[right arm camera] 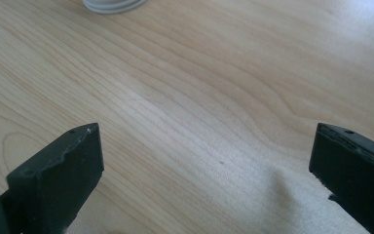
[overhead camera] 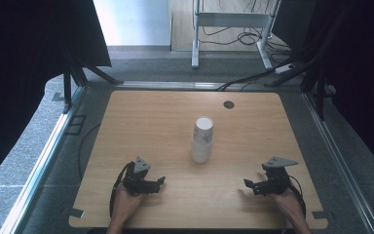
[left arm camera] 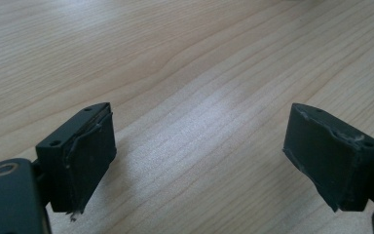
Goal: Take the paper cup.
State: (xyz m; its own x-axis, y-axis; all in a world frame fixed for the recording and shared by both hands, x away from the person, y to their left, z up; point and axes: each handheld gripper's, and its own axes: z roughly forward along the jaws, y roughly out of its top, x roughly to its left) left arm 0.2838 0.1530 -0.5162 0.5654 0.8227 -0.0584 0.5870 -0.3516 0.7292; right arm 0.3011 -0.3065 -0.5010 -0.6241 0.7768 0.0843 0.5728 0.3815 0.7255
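A wooden table (overhead camera: 165,122) seen from above. A stack of white paper cups (overhead camera: 202,139), upside down with its long axis vertical, stands upright near the table's centre. The left gripper (overhead camera: 157,184) rests at about 7 o'clock from the stack, the right gripper (overhead camera: 251,185) at about 5 o'clock, both well apart from it. Each gripper's jaws are spread wide with nothing between them but bare wood. In the right gripper view, the stack's rim sits at 11 o'clock beyond the jaws. Both grippers appear roughly equally distant, the left perhaps slightly nearer.
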